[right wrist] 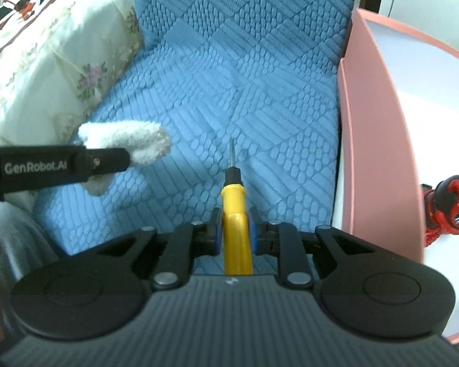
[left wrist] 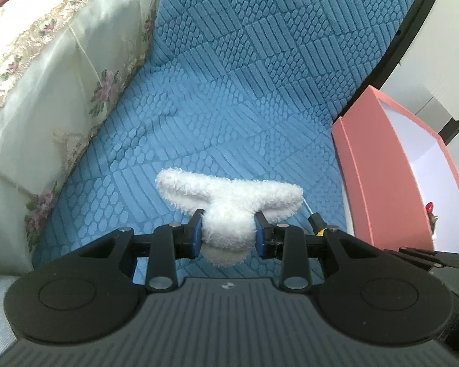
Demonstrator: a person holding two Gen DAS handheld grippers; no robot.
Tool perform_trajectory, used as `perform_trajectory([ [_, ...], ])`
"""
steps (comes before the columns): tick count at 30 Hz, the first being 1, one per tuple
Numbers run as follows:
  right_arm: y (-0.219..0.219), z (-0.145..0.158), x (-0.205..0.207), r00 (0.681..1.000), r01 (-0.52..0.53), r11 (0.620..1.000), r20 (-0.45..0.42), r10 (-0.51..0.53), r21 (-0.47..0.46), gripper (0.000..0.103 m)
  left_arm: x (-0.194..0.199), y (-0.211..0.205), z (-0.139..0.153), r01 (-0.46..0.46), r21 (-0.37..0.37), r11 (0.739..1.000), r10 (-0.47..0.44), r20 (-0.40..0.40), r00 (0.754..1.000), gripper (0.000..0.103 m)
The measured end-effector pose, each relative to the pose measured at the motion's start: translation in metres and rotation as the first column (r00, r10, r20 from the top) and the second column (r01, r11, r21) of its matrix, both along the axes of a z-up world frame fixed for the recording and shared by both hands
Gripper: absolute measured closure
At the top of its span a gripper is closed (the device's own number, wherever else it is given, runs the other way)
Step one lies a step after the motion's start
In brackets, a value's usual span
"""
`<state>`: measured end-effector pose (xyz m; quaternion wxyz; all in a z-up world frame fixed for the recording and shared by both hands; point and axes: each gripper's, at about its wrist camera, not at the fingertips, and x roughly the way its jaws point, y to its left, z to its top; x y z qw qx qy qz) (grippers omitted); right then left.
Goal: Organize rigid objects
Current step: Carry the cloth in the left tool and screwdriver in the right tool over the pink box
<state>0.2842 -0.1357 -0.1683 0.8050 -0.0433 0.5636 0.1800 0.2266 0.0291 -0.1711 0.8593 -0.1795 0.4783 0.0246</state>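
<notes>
Looking down the left wrist view first: the left gripper is clamped on a white fluffy plush toy, jaws pressed into its round middle. Its two long lobes, ears or arms I cannot tell, splay left and right just past the fingertips, so the long axis runs crosswise to the fingers. Below it lies the blue textured sofa cover. Over on the right, near but apart, stands the pink box with its white inside open. A sliver of the yellow screwdriver pokes in just right of the toy. A floral cream cushion sits at far left.

Now the right wrist view: the right gripper is closed tight on the screwdriver's yellow handle, shaft pointing straight ahead along the fingers toward the far sofa back. The box's wall rises just to the right of this gripper, and a red and black toy figure is inside it. The plush toy hangs out at left, held by the other gripper.

My read: the box lies to the right of both tools, and the right hand is the nearer one, so the screwdriver looks likelier to go in first with a swing rightward over the wall. The plush toy has farther to cross.
</notes>
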Motion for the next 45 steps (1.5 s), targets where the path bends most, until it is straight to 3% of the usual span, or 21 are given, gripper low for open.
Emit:
perform_trajectory([
  [8, -0.008, 0.036, 0.001, 0.999, 0.035, 0.999, 0.029, -0.036, 0.037, 0.082, -0.009, -0.005, 0.029, 0.009, 0.002, 1.000, -0.009, 0.016, 1.000, 0.065],
  [25, -0.043, 0.135, -0.019, 0.976, 0.059, 0.994, 0.202, -0.077, 0.092, 0.082, -0.021, -0.042, 0.101, 0.047, -0.020, 0.999, -0.045, 0.095, 0.994, 0.065],
  [34, -0.088, 0.158, -0.024, 0.955, 0.129, 0.987, 0.257, -0.151, 0.100, 0.082, -0.012, -0.081, 0.129, 0.102, -0.029, 0.994, -0.097, 0.151, 0.984, 0.065],
  [45, -0.144, 0.166, -0.038, 0.927, 0.221, 0.970, 0.288, -0.242, 0.102, 0.082, 0.001, -0.144, 0.150, 0.181, -0.034, 0.983, -0.172, 0.190, 0.967, 0.065],
])
